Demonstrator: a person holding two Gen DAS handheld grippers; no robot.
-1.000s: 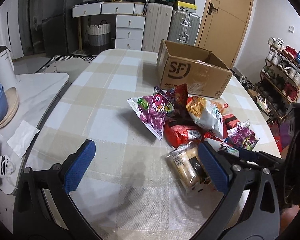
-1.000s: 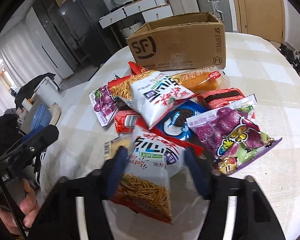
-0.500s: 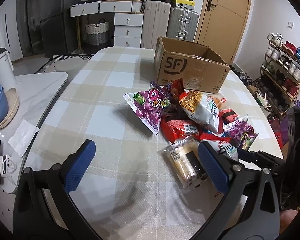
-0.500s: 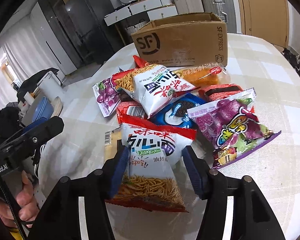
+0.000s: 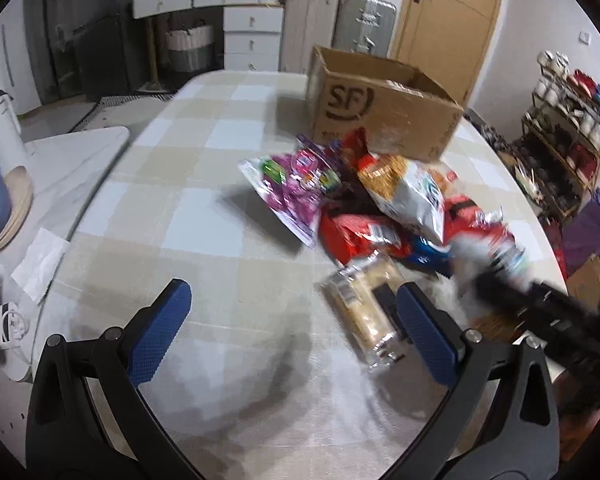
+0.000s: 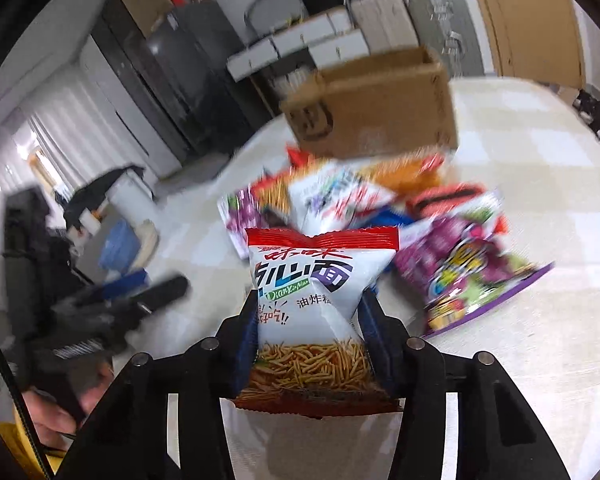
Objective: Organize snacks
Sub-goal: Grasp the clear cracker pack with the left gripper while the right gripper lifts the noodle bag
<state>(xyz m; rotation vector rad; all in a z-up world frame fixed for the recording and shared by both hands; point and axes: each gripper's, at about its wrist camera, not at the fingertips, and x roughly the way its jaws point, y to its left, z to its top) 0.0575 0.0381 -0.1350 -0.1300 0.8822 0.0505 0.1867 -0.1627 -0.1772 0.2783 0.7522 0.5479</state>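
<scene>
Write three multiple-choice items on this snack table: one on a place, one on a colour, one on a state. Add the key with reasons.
1. Where does the cardboard box stand relative to the snack pile?
A. Beyond it, farther up the table
B. Under it
C. On the floor

2. What colour is the top seal of the noodle snack bag in the right gripper?
A. Blue
B. Red
C. Green

3. How do the jaws of the left gripper stand?
A. Clamped on a purple bag
B. Wide apart with nothing between them
C. Closed on a napkin

Key:
1. A, the box sits on the checked tablecloth behind the bags.
2. B, a red crimped strip tops the white bag; the right jaws are closing and press its sides.
3. B, only tablecloth shows between the blue pads.
</scene>
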